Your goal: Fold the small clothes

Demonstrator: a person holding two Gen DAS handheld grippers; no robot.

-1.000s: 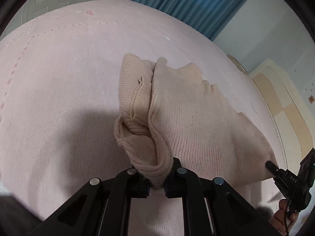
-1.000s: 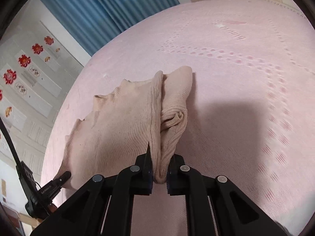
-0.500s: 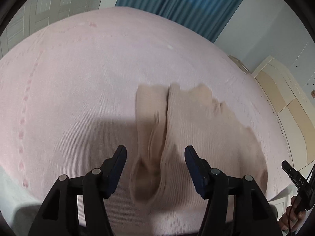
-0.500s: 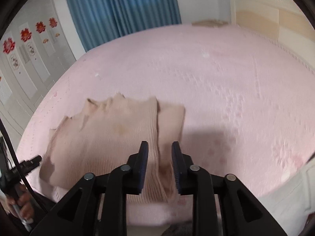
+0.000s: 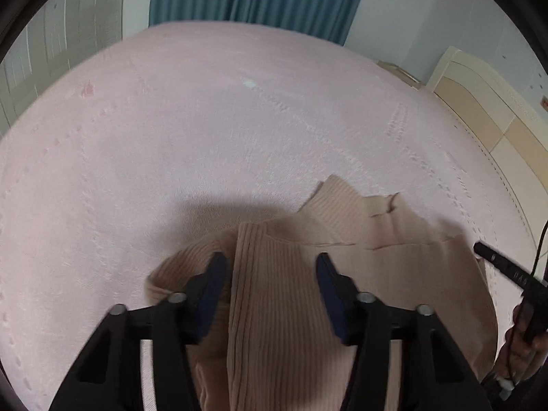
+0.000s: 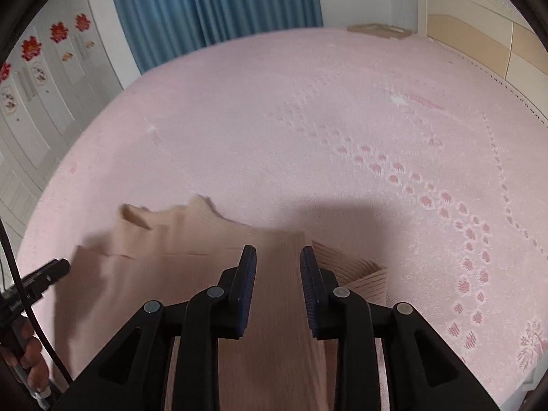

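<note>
Both grippers, left gripper (image 5: 270, 274) and right gripper (image 6: 278, 265), hang with jaws apart and empty above the beige ribbed sweater (image 5: 342, 274) lying folded on the pink bed (image 5: 205, 120), apparently ready to regrasp.

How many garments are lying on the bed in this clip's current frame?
1. A single beige ribbed knit top lies on the pink bedspread near its front edge, under both open grippers. Anything beneath it would be hidden.
</note>
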